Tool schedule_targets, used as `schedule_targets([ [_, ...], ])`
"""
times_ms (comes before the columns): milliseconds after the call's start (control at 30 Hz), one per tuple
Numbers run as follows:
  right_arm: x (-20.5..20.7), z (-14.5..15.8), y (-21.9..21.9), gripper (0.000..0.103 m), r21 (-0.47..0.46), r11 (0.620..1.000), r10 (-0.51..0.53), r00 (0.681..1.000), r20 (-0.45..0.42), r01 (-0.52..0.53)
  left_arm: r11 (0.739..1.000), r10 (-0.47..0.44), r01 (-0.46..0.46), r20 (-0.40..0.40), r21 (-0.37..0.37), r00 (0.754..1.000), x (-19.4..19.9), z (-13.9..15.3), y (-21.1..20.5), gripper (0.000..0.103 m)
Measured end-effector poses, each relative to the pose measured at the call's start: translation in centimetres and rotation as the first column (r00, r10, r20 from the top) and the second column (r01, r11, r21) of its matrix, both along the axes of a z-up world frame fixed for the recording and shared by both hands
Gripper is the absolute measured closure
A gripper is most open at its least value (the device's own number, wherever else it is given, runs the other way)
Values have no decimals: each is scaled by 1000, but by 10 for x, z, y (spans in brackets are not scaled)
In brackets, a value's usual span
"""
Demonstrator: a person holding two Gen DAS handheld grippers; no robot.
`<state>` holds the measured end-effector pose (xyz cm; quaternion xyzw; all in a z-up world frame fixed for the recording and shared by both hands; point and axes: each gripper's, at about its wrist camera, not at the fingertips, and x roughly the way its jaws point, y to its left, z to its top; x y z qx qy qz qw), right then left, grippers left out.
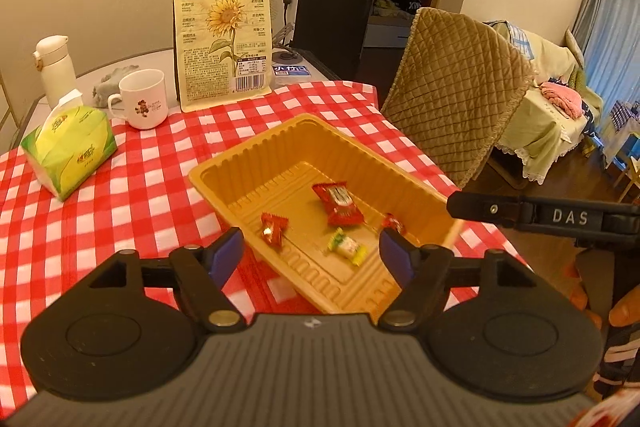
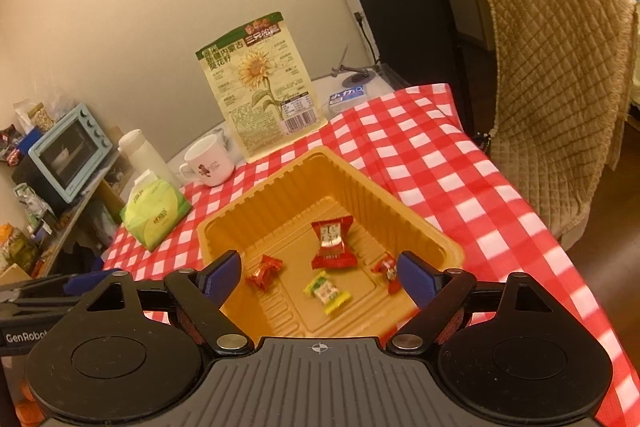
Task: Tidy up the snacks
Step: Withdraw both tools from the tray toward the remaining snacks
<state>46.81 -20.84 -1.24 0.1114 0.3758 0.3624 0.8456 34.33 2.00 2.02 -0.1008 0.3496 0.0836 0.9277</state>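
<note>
Left wrist view: the orange tray (image 1: 224,179) is sitting on the red-checked tablecloth (image 1: 132,187) and is holding four wrapped snacks, namely a large red packet (image 1: 338,203), a small red candy (image 1: 273,228), a yellow-green candy (image 1: 347,251) and a second small red candy (image 1: 393,223) lying against the right wall. No loose snack is showing on the cloth, so the gathering step is, by this evidence, looking complete or nearly so; the tall sunflower-seed bag (image 1: 224,35) is standing upright beyond the tray and may be all that is left to sort. The left gripper (image 1: 312,255) is hovering over the near edge of the tray, angled downward, with its blue pads spread and nothing between them. The right gripper (image 1: 472,209) is entering from the right edge, just beside the tray's right rim. Right wrist view: the same tray (image 2: 288,183) is lying directly ahead with its four snacks in place, the yellow-green candy (image 2: 326,291) being nearest. The right gripper (image 2: 320,281) is hanging above the near rim, tilted downward, its jaws standing wide and empty. The mug (image 2: 208,163) and the tissue pack (image 2: 154,213) are standing well apart from the tray, toward the wall.
</note>
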Motion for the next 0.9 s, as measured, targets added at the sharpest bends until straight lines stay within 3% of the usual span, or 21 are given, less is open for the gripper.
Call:
schedule_targets([
  [500, -78, 3, -31, 18, -4, 997, 81, 996, -47, -81, 998, 52, -53, -9, -19, 999, -92, 3, -21, 29],
  [900, -132, -11, -32, 18, -51, 983, 172, 984, -54, -175, 997, 78, -79, -52, -17, 996, -154, -13, -26, 29],
])
